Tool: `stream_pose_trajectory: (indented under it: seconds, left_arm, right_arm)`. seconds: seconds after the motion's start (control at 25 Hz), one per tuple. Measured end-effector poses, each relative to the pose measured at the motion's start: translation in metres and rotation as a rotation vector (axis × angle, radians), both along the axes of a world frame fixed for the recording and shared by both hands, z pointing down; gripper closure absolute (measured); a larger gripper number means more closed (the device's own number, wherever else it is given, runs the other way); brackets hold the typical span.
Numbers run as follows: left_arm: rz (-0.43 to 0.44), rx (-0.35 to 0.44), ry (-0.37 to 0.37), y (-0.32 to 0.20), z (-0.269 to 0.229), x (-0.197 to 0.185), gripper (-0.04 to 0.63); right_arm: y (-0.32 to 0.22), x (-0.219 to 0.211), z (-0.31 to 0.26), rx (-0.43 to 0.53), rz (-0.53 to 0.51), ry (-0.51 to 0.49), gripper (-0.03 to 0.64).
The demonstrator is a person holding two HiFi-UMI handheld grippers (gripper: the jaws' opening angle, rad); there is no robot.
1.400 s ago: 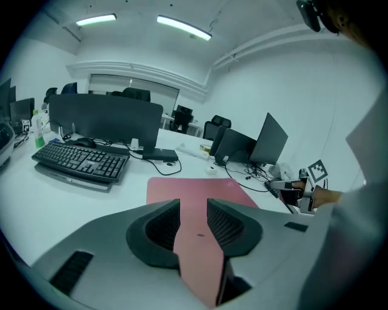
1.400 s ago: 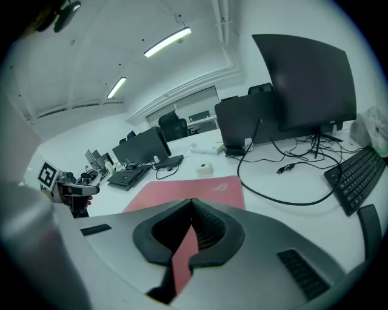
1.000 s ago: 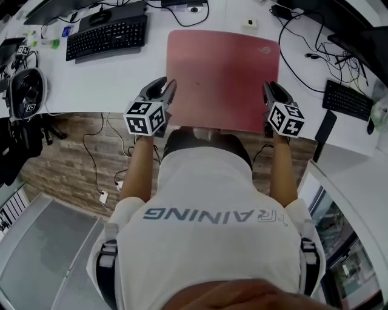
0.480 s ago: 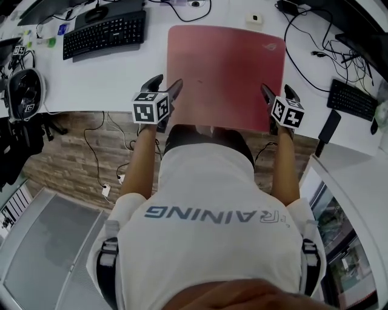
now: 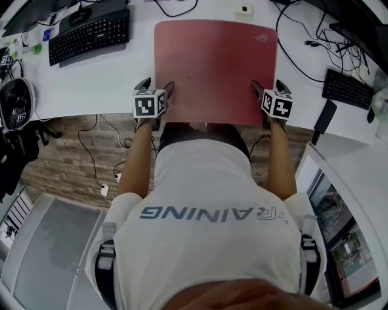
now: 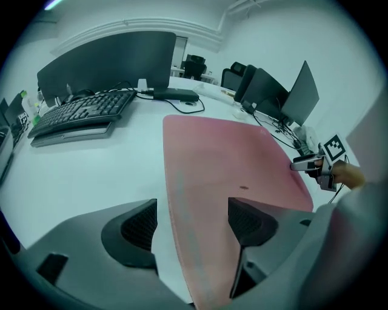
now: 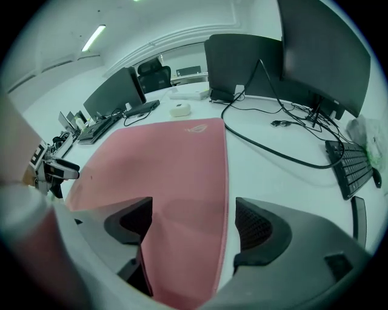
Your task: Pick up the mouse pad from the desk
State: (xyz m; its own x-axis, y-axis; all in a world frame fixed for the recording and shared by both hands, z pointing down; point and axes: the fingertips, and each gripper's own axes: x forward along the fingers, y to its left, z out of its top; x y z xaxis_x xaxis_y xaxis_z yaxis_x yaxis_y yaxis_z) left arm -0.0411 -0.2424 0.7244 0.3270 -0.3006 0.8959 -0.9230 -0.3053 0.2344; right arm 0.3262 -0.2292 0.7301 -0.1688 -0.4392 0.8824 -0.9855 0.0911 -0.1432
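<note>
The red mouse pad (image 5: 215,66) lies flat on the white desk (image 5: 121,72), its near edge hanging a little over the desk's front edge. My left gripper (image 5: 156,86) stands at the pad's near left corner and my right gripper (image 5: 268,86) at its near right corner. In the left gripper view the jaws are opening, and the pad's left edge (image 6: 182,200) runs between the pads without touching them. The right gripper's (image 7: 194,224) jaws are also opening, with the pad's right edge (image 7: 200,200) between them, untouched. Both grippers point steeply down.
A black keyboard (image 5: 91,33) lies at the back left and another (image 5: 345,88) at the right. Black cables (image 5: 297,42) run beside the pad's right edge. Black headphones (image 5: 15,103) sit at the far left, a small white box (image 5: 244,9) behind the pad. Monitors (image 6: 109,57) line the back.
Both grippers have come down with the pad, and the pad now rests on the desk. Their jaws, shut on the pad's near corners a second ago, have let go and stand wide.
</note>
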Motion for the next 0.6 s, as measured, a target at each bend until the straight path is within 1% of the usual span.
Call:
stream_pose_trajectory:
  seconds: [0.12,0.28,0.36,0.44,0.6]
  left_arm:
    - [0.012,-0.011,-0.033,0.007,0.008,0.005,0.234]
    - [0.033,0.01,-0.103,0.006,0.012,0.011,0.233]
    - [0.029,0.004,-0.11,0.007,0.012,0.013,0.234]
    - [0.022,-0.002,-0.112,0.008,0.011,0.015,0.264]
    - [0.001,-0.006,-0.11,0.009,0.011,0.013,0.268]
  right_arm:
    - [0.005,0.0,0.006,-0.017,-0.014,0.011,0.195]
    - [0.005,0.004,0.008,-0.019,-0.024,0.038,0.195]
    - [0.006,0.004,0.008,-0.028,-0.022,0.044,0.195]
    - [0.006,0.002,0.007,-0.037,-0.021,0.049,0.195]
    - [0.006,-0.002,0.006,-0.031,-0.014,0.053,0.209]
